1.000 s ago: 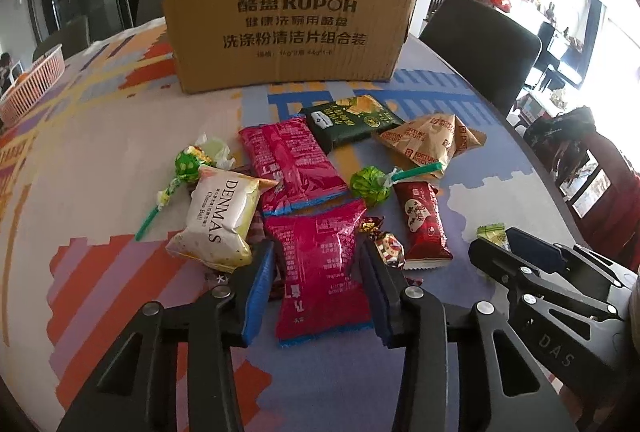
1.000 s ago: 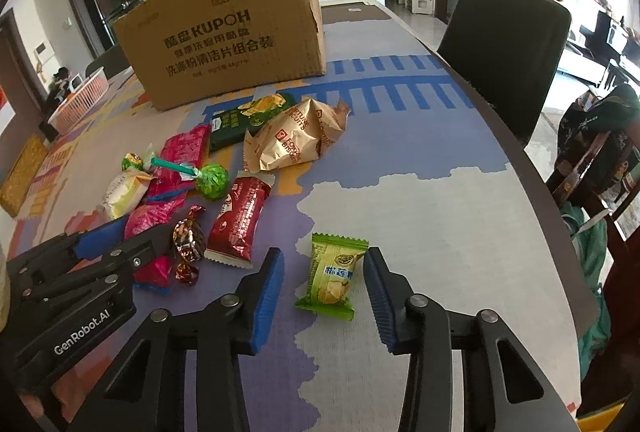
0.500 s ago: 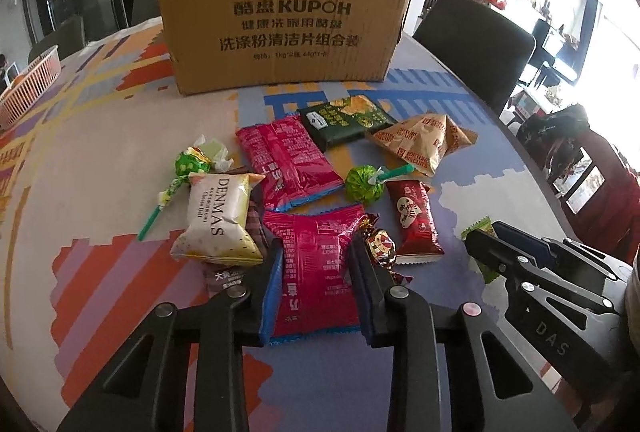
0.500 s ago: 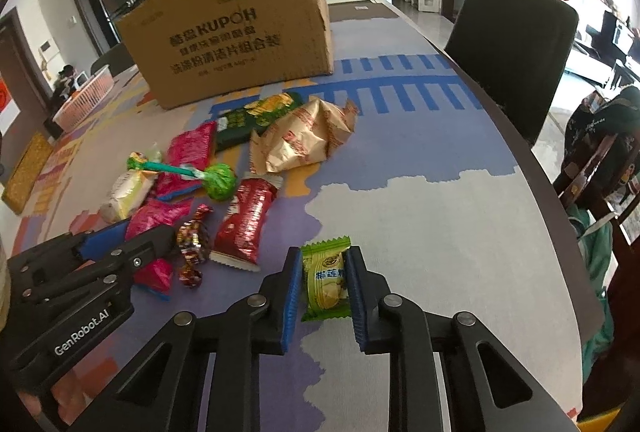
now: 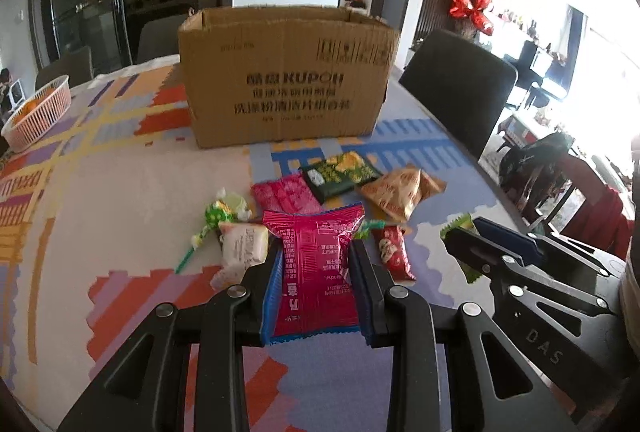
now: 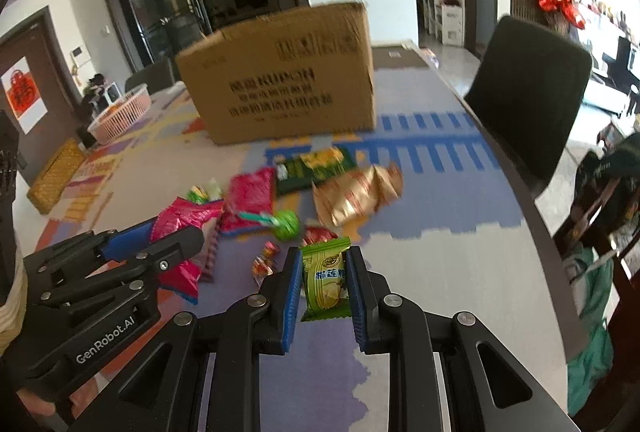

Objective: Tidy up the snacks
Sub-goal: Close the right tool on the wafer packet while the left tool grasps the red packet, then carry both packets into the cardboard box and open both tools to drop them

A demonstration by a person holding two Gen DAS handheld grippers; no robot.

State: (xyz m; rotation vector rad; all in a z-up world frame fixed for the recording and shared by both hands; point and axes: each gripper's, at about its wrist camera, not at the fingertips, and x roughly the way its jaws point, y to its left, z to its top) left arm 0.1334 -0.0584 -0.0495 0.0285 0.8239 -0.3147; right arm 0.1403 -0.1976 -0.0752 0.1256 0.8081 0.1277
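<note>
left hand-held gripper (image 5: 316,272): clamped, tilted down | right hand-held gripper (image 6: 323,280): clamped, tilted down

Each camera rides on a hand-held gripper and looks forward and downward along its two fingers, across a patterned table (image 5: 120,192) toward an open cardboard box (image 5: 286,88) at the far side. The left wrist view faces the box nearly square-on. The right wrist view sits further right and sees the box (image 6: 280,80) at an angle. Both are close above the table, fisheye-curved. They share the box, the scattered snacks, a black chair (image 6: 528,104) and a pink basket (image 5: 36,112), and each shows the other gripper at its edge.
</note>
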